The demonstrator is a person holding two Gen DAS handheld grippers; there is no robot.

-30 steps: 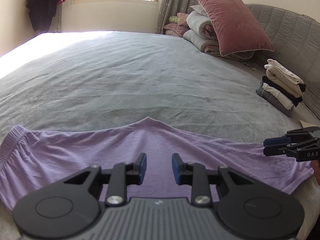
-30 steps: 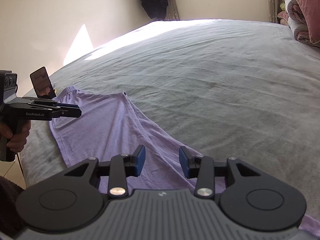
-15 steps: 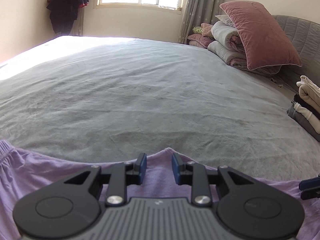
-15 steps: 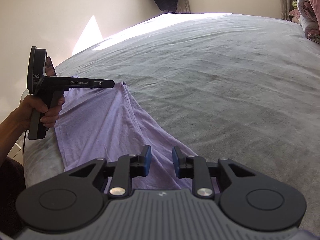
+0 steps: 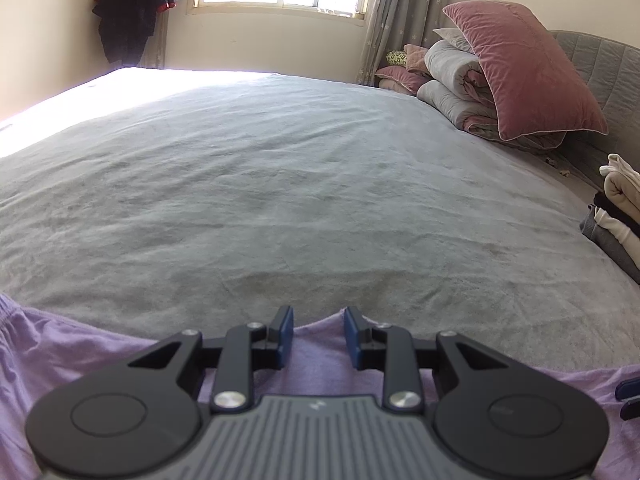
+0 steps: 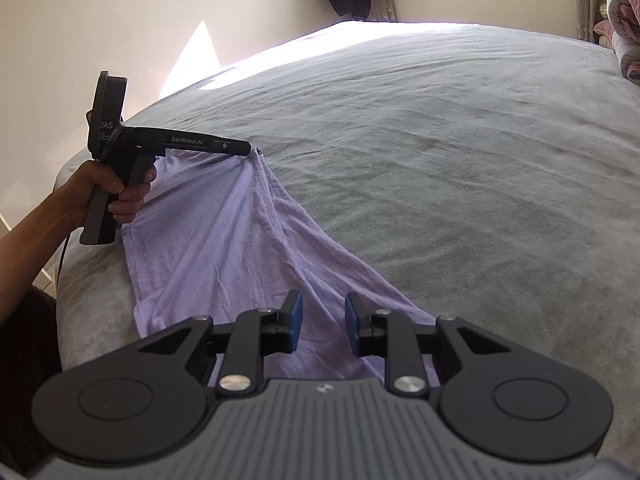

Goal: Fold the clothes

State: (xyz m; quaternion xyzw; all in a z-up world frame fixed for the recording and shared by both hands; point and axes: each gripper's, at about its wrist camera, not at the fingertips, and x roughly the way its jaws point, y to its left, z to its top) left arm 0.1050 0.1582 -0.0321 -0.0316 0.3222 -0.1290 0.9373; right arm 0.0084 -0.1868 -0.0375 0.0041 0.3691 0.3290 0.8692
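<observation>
The lilac cotton garment (image 6: 224, 240) lay flat along the grey bed's (image 6: 440, 140) near edge. My 2 claws, left (image 5: 318, 330) and right (image 6: 322, 322), hovered part-open, gripping nothing; next, pinching its far hem.

**Bed and what lies on it**

A grey bed (image 5: 280, 184) carries a purple garment (image 6: 224, 240) spread beneath both grippers, a folded stack (image 5: 618, 216) right of the left gripper (image 5: 318, 334), and pillows (image 5: 520, 76) with rolled bedding (image 5: 452, 80) ahead-right.
</observation>
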